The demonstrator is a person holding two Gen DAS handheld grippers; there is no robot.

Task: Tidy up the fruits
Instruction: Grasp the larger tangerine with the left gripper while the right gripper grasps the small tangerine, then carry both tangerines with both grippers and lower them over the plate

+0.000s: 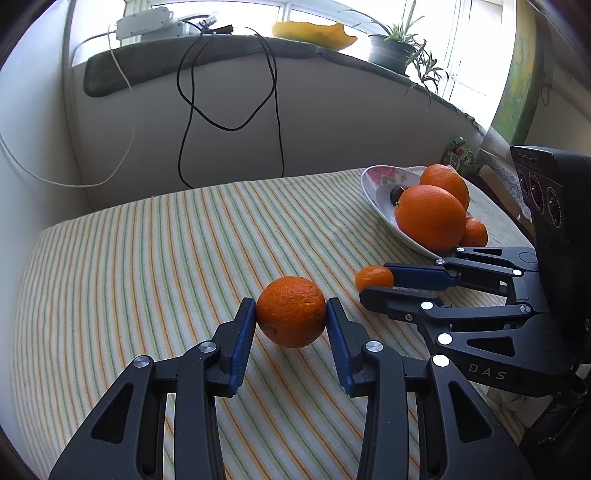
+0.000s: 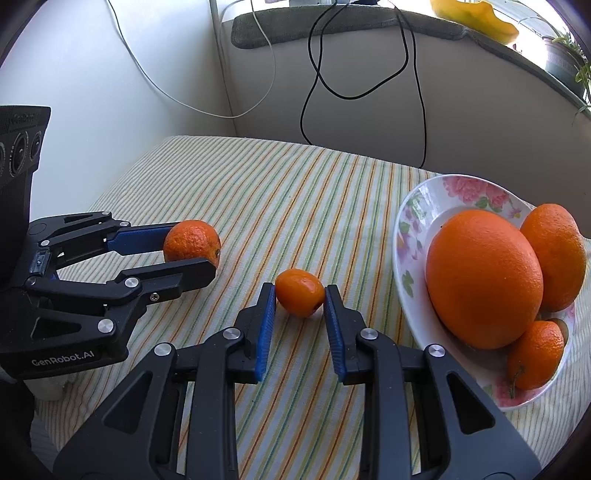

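A medium orange [image 1: 291, 312] sits between the blue pads of my left gripper [image 1: 291, 310], which is shut on it just over the striped cloth. The right wrist view shows the same orange [image 2: 192, 240] in the left gripper [image 2: 190, 253] at the left. My right gripper [image 2: 300, 293] is shut on a small tangerine [image 2: 300, 297], with both pads pressing its sides. From the left wrist, this tangerine [image 1: 373, 277] and the right gripper [image 1: 375, 282] lie just in front of the flowered plate [image 1: 373, 192]. The plate [image 2: 417, 206] holds a big orange [image 2: 484, 277], a second orange [image 2: 554, 254] and a small mandarin [image 2: 535, 354].
A striped cloth [image 1: 147, 258] covers the table up to the pale wall. Black cables [image 1: 184, 122] and a white cable hang down behind. A potted plant [image 1: 391, 51] and a yellow bowl [image 1: 314, 33] stand on the sill. A small dark fruit [image 1: 397, 194] lies in the plate.
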